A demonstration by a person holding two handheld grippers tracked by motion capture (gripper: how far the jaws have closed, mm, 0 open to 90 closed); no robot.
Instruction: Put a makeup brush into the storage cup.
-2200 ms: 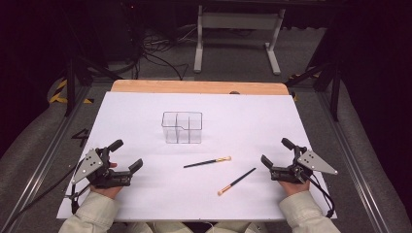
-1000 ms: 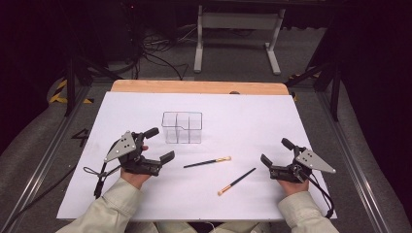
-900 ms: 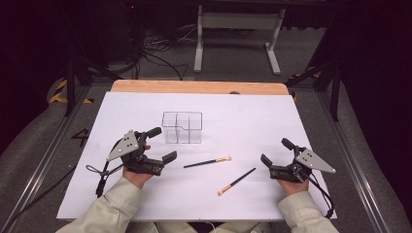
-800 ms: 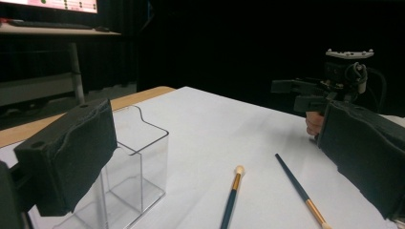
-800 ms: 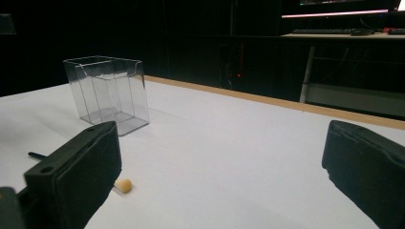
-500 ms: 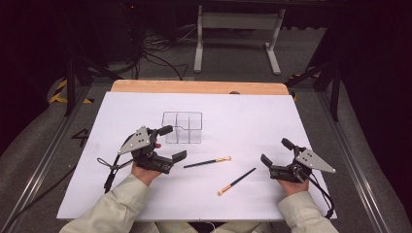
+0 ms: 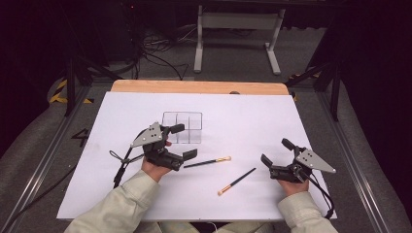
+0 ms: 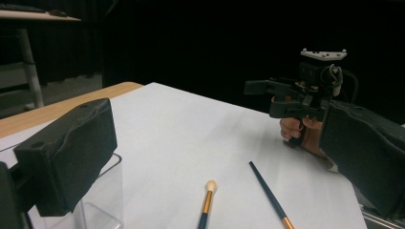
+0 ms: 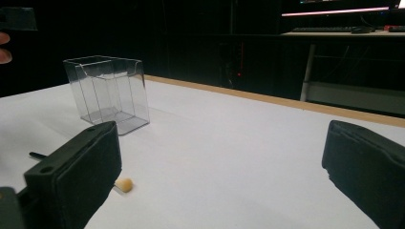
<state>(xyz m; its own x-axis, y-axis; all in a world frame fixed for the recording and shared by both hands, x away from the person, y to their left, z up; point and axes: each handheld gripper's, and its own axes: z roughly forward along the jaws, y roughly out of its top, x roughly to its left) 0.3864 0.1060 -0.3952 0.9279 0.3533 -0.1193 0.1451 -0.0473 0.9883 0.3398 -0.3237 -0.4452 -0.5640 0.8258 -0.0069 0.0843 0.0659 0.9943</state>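
Two thin black makeup brushes lie on the white sheet (image 7: 252,121). One brush (image 7: 207,162) (image 8: 207,202) has a pale tip, which also shows low in the right gripper view (image 9: 125,184). The other brush (image 7: 237,181) (image 8: 267,193) lies nearer the front. A clear divided box (image 7: 182,127) (image 9: 107,93) (image 8: 102,200) stands upright behind them. My left gripper (image 7: 184,141) (image 8: 217,148) is open, just left of the first brush's handle end and in front of the box. My right gripper (image 7: 275,151) (image 9: 222,167) rests open right of the brushes, holding nothing.
The wooden table edge (image 7: 194,87) runs along the back of the sheet. Cables trail from both grippers. Dark floor with metal stand legs (image 7: 238,43) lies beyond the table. Bare sheet surrounds the box and brushes.
My left gripper has moved right and forward from the sheet's left edge to beside the box and first brush. The right gripper, brushes and box stayed still.
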